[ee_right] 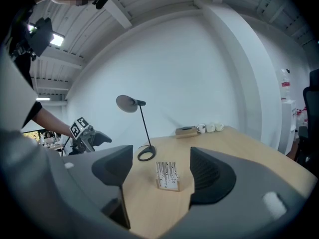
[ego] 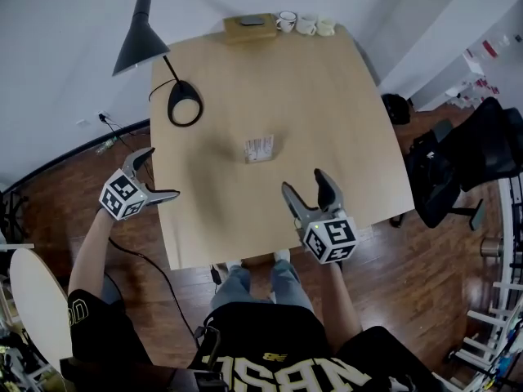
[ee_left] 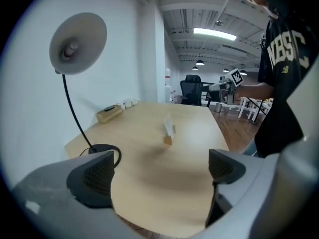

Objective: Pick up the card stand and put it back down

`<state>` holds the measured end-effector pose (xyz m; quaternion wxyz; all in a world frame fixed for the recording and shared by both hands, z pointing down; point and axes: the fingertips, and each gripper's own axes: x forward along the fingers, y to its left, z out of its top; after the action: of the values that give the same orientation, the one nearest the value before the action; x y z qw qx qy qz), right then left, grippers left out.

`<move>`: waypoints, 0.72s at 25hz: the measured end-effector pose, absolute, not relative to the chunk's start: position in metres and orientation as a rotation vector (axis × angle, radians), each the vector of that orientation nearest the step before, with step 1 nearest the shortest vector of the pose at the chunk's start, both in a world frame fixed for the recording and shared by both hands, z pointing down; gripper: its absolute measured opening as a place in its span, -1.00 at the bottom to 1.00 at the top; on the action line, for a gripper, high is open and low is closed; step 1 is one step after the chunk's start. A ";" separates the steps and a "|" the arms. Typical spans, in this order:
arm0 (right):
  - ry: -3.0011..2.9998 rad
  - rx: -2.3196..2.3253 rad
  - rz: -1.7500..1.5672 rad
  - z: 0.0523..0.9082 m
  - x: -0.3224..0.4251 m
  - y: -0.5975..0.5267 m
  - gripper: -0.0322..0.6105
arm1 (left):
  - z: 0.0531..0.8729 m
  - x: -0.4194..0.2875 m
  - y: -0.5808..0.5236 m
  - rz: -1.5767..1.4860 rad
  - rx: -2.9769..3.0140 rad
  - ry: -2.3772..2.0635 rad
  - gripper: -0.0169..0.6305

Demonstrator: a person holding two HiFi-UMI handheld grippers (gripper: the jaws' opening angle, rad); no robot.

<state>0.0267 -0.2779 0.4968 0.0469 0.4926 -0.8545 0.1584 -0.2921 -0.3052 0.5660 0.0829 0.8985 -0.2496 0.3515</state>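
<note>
The small pale wooden card stand [ego: 259, 148] sits upright near the middle of the light wooden table [ego: 343, 113], well apart from both tongs. My left tongs [ego: 161, 172] gape wide and empty off the table's left edge. My right tongs [ego: 304, 181] are parted more narrowly, also empty, over the near edge. I judge the right ones better placed: go straight in, straddle the wooden base, close gently and lift level so nothing tips. The right gripper view shows the stand's white striped card [ee_right: 167, 173] face-on, framed between the jaws. The left gripper view shows it only edge-on, as a thin sliver.
</note>
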 end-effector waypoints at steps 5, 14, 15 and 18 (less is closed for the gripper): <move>-2.589 1.519 0.528 0.523 0.025 -0.285 0.21 | 0.616 -0.243 -0.334 0.935 2.680 -0.649 0.88; -2.632 1.506 0.649 0.578 0.006 -0.293 0.21 | 0.712 -0.133 -0.373 0.822 2.649 -0.530 0.51; -2.632 1.499 0.654 0.583 0.006 -0.293 0.21 | 0.718 -0.122 -0.379 0.832 2.649 -0.526 0.41; -2.633 1.482 0.667 0.595 0.008 -0.291 0.21 | 0.726 -0.099 -0.395 0.826 2.672 -0.532 0.22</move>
<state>0.0077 -0.2907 0.5953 0.0237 0.4788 -0.8508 0.2155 -0.0990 -0.3947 0.7263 0.1469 0.9283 -0.1849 0.2871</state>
